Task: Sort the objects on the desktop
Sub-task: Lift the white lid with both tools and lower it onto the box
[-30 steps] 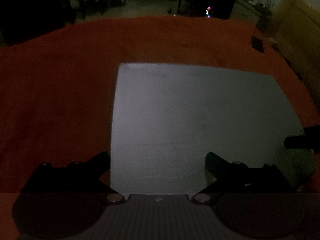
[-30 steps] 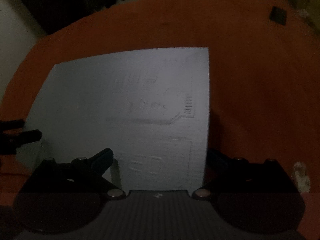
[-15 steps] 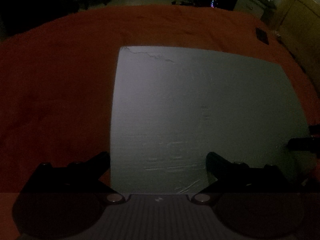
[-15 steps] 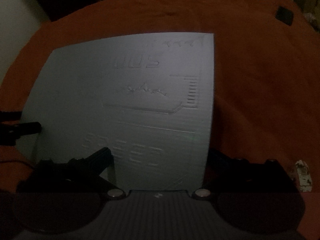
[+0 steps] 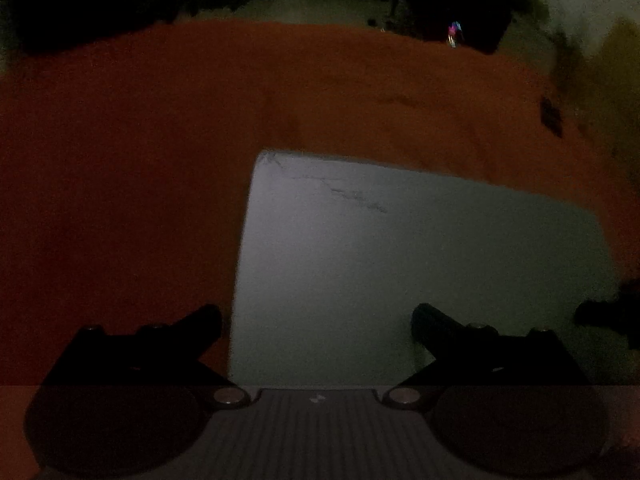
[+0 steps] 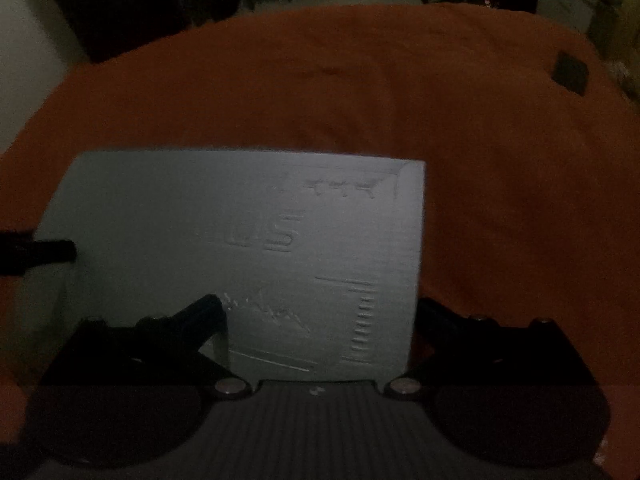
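The wide orange cloth-covered table (image 5: pixel 160 184) carries a pale grey rectangular embossed sheet (image 6: pixel 248 248) lying near its front edge. Against the views of a second ago, the sheet's far edge sits lower in both and more cloth shows beyond it, so both grippers appear to be tilting or pulling back. The left gripper (image 5: pixel 316 320) and right gripper (image 6: pixel 318 312) keep their fingers spread, straddling the sheet's two side edges without pinching. I judge the sheet not yet gripped. A small dark square object (image 6: pixel 571 73) lies near the far right corner.
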`<state>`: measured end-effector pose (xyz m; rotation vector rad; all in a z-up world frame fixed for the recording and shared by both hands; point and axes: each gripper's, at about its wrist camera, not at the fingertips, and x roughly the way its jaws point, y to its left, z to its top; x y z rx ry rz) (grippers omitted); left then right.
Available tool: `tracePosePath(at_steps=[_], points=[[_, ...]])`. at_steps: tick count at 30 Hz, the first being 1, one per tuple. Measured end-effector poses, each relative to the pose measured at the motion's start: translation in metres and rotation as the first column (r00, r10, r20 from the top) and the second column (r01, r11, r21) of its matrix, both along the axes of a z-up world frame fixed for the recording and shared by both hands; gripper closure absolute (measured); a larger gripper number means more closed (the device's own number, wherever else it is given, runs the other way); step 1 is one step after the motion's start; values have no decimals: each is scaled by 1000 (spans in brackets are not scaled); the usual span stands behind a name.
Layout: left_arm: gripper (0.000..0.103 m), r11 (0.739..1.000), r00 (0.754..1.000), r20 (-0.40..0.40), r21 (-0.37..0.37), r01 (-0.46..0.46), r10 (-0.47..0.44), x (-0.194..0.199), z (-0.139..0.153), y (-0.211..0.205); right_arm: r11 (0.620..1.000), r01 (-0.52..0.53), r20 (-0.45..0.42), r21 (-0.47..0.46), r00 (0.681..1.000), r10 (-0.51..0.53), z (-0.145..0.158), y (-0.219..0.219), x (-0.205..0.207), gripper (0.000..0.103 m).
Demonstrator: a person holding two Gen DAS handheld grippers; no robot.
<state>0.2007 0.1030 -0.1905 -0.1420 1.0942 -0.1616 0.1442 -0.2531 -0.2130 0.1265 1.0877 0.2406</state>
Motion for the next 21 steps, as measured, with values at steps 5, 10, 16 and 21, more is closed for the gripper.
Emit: tracePosePath(at_steps=[5, 10, 16, 21], points=[[0, 1000, 1000, 8, -6, 2, -2, -3, 0, -1, 999, 2, -1, 42, 1000, -1, -2, -9, -1, 0], [1, 993, 999, -10, 109, 52, -52, -7, 22, -22, 999, 43, -37, 1, 998, -42, 28, -15, 3, 2], [1, 971, 980, 61, 162, 177, -189, -43, 80, -56, 995, 99, 47, 1, 994, -99, 108, -7, -23, 0], [1, 919, 951, 38, 273, 285, -306, -88, 117, -85, 999, 27, 108, -22, 994, -25, 158, 18, -70, 0]])
